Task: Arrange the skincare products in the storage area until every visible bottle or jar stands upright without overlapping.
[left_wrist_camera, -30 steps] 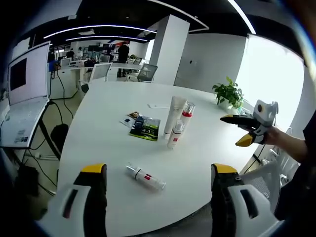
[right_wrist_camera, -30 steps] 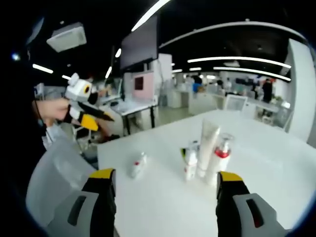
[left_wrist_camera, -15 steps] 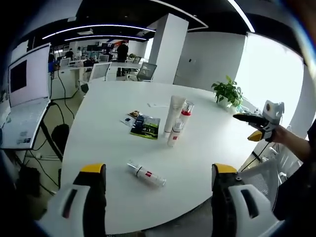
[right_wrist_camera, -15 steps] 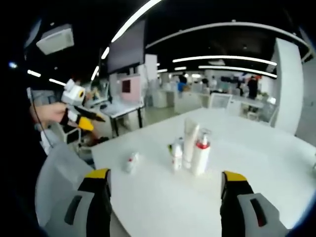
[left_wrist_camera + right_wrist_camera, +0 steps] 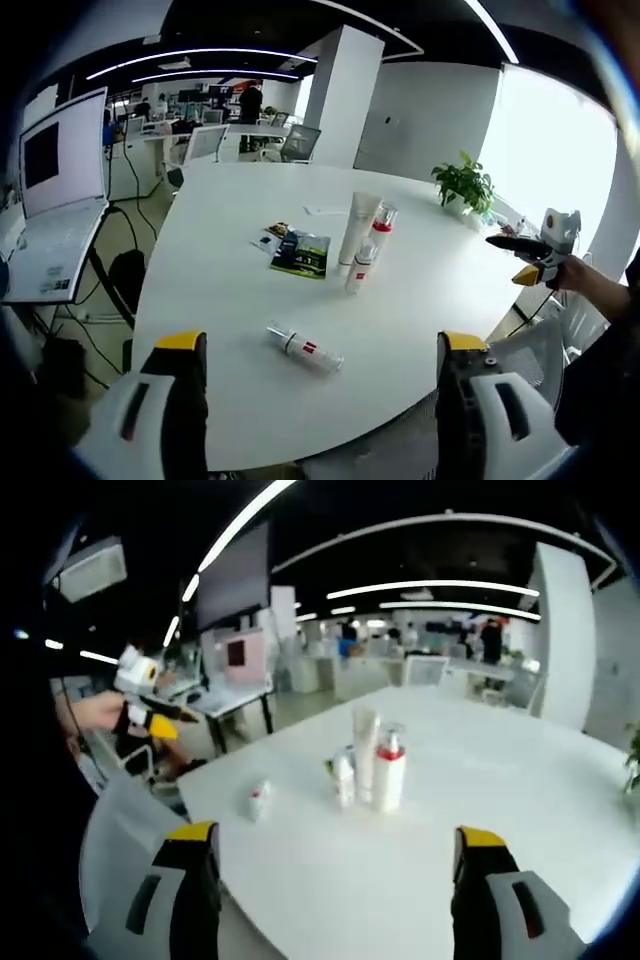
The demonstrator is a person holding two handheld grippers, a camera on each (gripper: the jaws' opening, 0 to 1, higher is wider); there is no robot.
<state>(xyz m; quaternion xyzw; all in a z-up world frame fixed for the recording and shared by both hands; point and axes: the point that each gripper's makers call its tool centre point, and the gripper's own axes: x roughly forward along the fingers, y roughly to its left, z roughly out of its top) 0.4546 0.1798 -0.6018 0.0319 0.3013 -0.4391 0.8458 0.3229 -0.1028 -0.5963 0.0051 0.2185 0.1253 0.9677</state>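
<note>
White and round-edged, the surface (image 5: 240, 230) is stretching wide with bare room on every side of the products. A tall white tube (image 5: 356, 227), a clear bottle with a red collar (image 5: 378, 232) and a small pump bottle (image 5: 359, 271) are standing upright close together near its middle, just beside a dark green packet (image 5: 302, 254). One slim bottle (image 5: 304, 348) is lying on its side nearer the front edge. Left tongs (image 5: 318, 400) and right tongs (image 5: 335, 885) are both gaping wide, holding nothing.
</note>
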